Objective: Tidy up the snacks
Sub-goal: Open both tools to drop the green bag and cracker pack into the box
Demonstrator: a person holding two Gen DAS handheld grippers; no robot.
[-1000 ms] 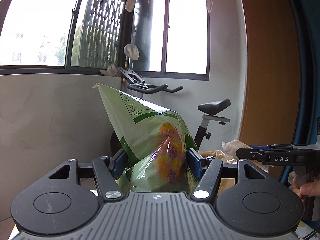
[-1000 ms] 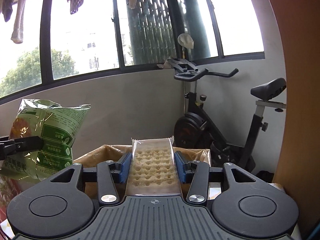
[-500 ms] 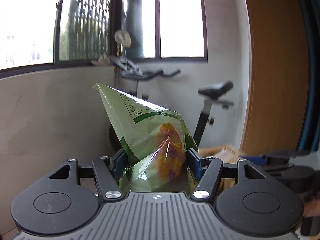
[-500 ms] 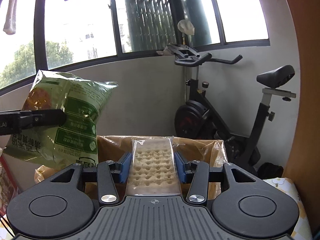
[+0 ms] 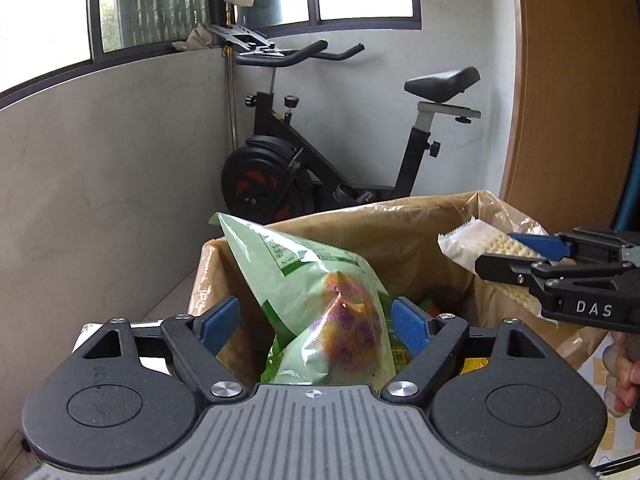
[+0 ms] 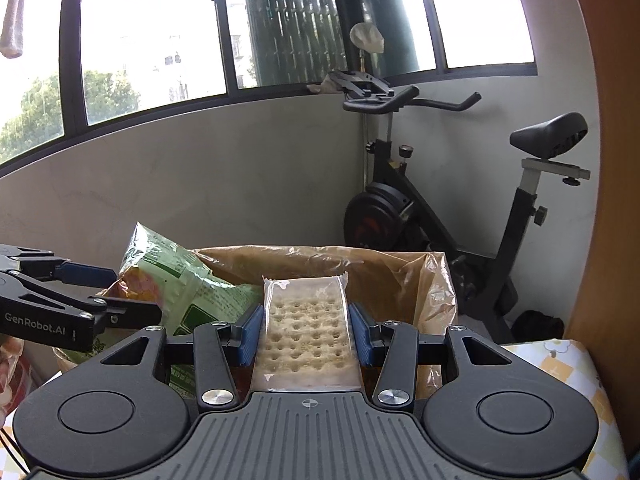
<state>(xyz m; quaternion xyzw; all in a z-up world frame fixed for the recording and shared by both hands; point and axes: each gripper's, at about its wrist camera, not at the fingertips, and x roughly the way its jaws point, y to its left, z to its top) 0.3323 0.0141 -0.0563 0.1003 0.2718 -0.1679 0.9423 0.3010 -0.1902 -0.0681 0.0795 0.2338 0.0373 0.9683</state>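
Observation:
A green snack bag [image 5: 312, 280] stands between the jaws of my left gripper [image 5: 314, 320], over the brown-lined box [image 5: 400, 232]. Those jaws are opening; the blue pads [image 5: 218, 322] stand off the bag's sides. In the right wrist view the same bag [image 6: 180, 276] leans over the box's left rim [image 6: 400, 276], with the left gripper [image 6: 136, 292] beside it. My right gripper [image 6: 306, 328] is shut on a clear pack of crackers [image 6: 306, 332], held above the box. From the left wrist view that gripper [image 5: 498, 254] and its cracker pack [image 5: 464, 246] hang at the box's right side.
An exercise bike [image 5: 320, 168] stands behind the box in the corner under the windows. A wooden panel [image 5: 572, 100] rises on the right. A yellow-checked cloth [image 6: 560, 364] covers the surface right of the box. A person's hand [image 5: 624, 376] grips the right handle.
My left gripper moved over the box and tipped downward, and its jaws widened off the green bag. My right gripper sank a little with the crackers still held.

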